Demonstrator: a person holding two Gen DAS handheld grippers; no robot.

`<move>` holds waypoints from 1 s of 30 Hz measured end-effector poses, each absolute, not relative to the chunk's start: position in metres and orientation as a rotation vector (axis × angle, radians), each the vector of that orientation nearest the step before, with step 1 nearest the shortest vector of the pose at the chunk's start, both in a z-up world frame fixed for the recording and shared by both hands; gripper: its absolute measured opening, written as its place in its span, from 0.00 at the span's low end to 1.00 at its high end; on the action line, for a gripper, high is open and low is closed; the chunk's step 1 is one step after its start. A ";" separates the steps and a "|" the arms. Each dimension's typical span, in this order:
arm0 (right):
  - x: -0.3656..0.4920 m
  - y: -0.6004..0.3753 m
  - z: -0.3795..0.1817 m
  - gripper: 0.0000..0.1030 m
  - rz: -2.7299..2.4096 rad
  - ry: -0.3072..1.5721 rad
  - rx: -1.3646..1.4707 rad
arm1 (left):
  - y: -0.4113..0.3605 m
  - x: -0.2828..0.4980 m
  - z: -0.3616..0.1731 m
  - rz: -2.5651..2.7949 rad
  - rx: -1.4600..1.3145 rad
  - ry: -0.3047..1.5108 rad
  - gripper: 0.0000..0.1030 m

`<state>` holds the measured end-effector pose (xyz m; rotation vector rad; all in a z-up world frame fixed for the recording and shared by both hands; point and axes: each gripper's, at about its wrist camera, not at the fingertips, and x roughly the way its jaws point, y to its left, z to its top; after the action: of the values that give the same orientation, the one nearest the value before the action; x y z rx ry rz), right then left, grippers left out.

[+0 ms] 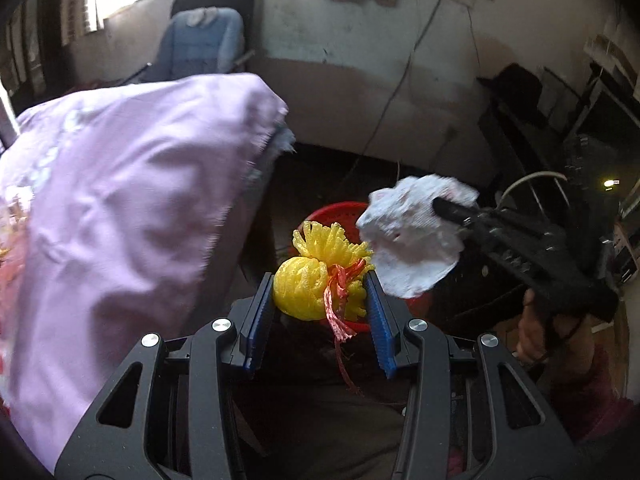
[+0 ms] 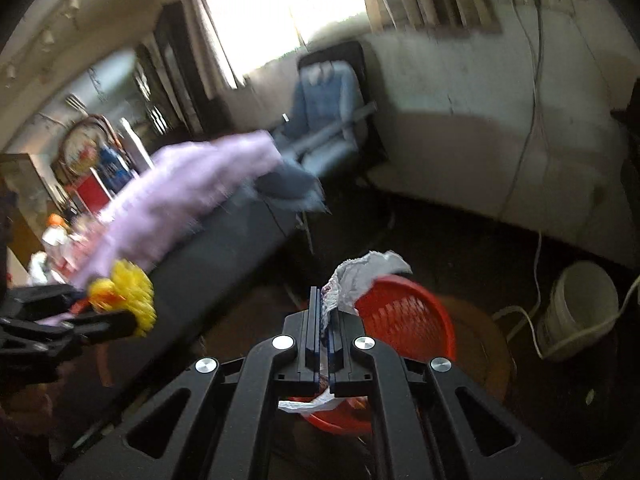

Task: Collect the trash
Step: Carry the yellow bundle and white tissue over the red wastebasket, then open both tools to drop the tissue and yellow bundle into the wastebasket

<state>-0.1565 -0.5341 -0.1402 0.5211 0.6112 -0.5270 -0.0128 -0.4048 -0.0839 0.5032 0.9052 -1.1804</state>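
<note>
Trash is held in both grippers above a red basket (image 2: 404, 316) that sits on the dark floor. The left gripper (image 1: 320, 294) is clamped on a yellow foam net (image 1: 316, 276) tied with a frayed red string (image 1: 340, 304); the bundle sits between the blue pads (image 1: 260, 308), touching both, with the string hanging down past them. The right gripper (image 2: 326, 312) has its jaws pressed together on a crumpled white paper (image 2: 360, 276), which sticks up past the fingertips, and a scrap of it shows below the jaws too. In the left wrist view the paper (image 1: 408, 232) hangs just beside the yellow net, both over the basket (image 1: 340, 216). A pink cloth (image 1: 120, 208) covers a raised surface on the left, near the net. Beyond it stands a blue chair (image 2: 328, 116) against the pale wall under a bright window. A white bucket (image 2: 576, 308) stands on the floor to the right of the basket, well apart from it; the blur makes it hard to tell what, if anything, lies inside the basket.
</note>
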 end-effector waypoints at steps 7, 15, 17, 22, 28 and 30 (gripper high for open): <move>-0.173 -0.555 -0.155 0.30 -0.607 0.610 0.547 | -0.451 -0.021 -0.117 -1.235 0.572 0.946 0.43; -0.177 -0.559 -0.143 0.42 -0.639 0.570 0.512 | -0.498 -0.037 -0.165 -1.254 0.665 0.979 0.49; -0.174 -0.560 -0.145 0.44 -0.643 0.580 0.507 | -0.507 -0.036 -0.178 -1.232 0.689 0.998 0.60; -0.167 -0.564 -0.157 0.54 -0.638 0.633 0.528 | -0.506 -0.027 -0.193 -1.202 0.689 1.050 0.72; -0.151 -0.558 -0.171 0.64 -0.611 0.731 0.528 | -0.490 -0.020 -0.180 -1.150 0.672 1.009 0.78; -0.147 -0.554 -0.170 0.66 -0.604 0.743 0.518 | -0.482 -0.022 -0.173 -1.133 0.674 0.972 0.79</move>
<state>-0.1475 -0.5536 -0.1695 0.5184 0.7433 -0.6040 -0.0219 -0.4823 -0.1729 0.6736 0.9724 -1.1331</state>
